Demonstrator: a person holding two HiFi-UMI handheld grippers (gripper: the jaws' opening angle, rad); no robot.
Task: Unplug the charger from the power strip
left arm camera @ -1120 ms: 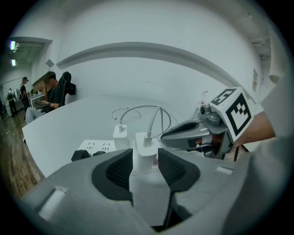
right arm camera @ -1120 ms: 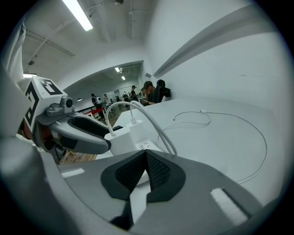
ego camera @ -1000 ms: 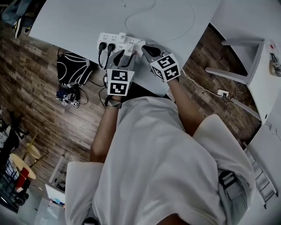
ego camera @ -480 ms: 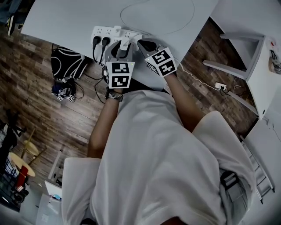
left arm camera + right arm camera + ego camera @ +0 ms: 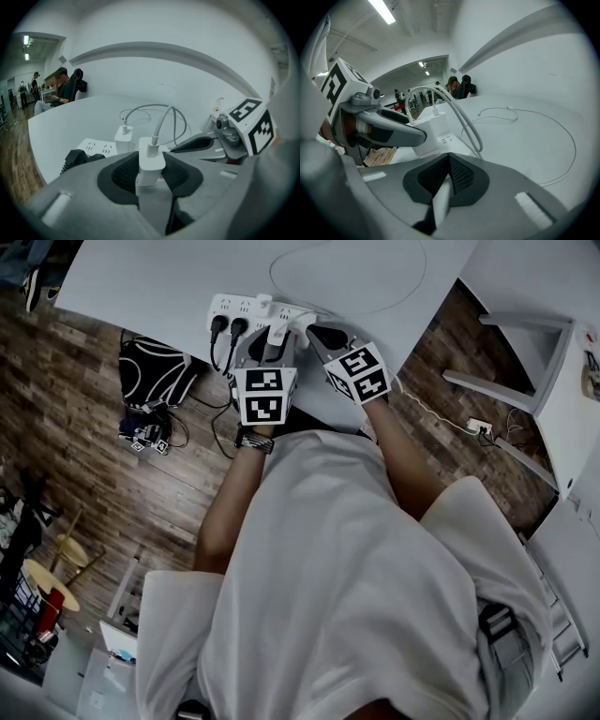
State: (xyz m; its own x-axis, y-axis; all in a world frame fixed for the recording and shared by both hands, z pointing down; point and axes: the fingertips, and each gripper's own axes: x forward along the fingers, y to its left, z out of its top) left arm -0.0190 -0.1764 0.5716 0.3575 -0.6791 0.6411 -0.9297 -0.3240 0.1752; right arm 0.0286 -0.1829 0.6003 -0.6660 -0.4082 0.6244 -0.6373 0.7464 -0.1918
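A white power strip [image 5: 242,307] lies near the front edge of the white table [image 5: 141,277]. A white charger [image 5: 150,161] stands upright in it, with a white cable [image 5: 164,119] rising from its top. My left gripper [image 5: 150,171] has the charger between its black pads; its jaws are closing and the pads touch both sides. In the head view the left gripper [image 5: 272,348] is at the strip's right half. My right gripper [image 5: 449,157] is shut on nothing, its tip by the strip's right end [image 5: 314,332]. A second white charger [image 5: 123,140] sits further along the strip.
Two black plugs [image 5: 225,326] fill the strip's left sockets. Thin white cable [image 5: 375,306] loops over the table behind. On the wooden floor lie a black bag [image 5: 155,381] at left and a small socket block [image 5: 478,427] at right, near white furniture [image 5: 525,362].
Both grippers have stayed at the power strip. The left gripper has rolled slightly, and the head view has shifted a little.
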